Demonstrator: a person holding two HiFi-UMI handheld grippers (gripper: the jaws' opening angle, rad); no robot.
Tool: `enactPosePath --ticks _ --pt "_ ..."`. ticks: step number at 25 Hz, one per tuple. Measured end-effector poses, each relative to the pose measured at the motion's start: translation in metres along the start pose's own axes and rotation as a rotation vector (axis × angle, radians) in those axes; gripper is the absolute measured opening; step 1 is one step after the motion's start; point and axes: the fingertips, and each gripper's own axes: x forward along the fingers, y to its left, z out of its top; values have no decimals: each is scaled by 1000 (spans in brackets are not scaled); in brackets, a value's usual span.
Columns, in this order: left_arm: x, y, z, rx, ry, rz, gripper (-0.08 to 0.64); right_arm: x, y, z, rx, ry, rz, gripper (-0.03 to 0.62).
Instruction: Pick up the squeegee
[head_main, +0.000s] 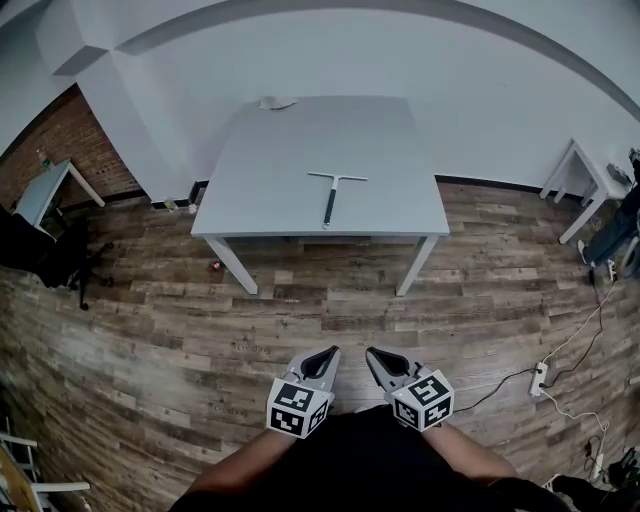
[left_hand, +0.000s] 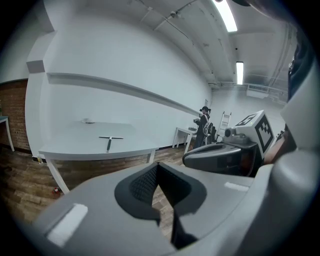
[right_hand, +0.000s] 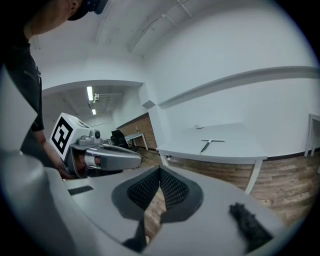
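The squeegee (head_main: 332, 192), a thin T shape with a dark handle, lies flat on the grey table (head_main: 260, 190) far ahead across the wooden floor. It also shows small in the left gripper view as the squeegee (left_hand: 110, 142) and in the right gripper view as the squeegee (right_hand: 207, 144). My left gripper (head_main: 322, 352) and right gripper (head_main: 378, 355) are held side by side close to my body, well short of the table. Both have their jaws shut with nothing between them; the tips of the left gripper (left_hand: 157, 165) and right gripper (right_hand: 160, 169) meet.
A small pale object (head_main: 277, 102) sits at the table's far edge. A white side table (head_main: 585, 180) stands at right, with a power strip and cables (head_main: 540, 377) on the floor. A desk (head_main: 45, 190) and black chair (head_main: 50, 255) stand at left. A person (left_hand: 204, 122) stands far off.
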Motion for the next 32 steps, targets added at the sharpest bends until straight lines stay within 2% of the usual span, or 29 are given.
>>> enactPosePath --ticks 11,17,32 --pt "4 -28 -7 30 61 24 6 -18 -13 -17 94 -32 33 6" --pt "7 -24 -12 -30 79 19 6 -12 -12 -21 107 -28 49 6" --pt "46 2 -1 0 106 -42 6 8 -49 -17 143 -12 -30 6"
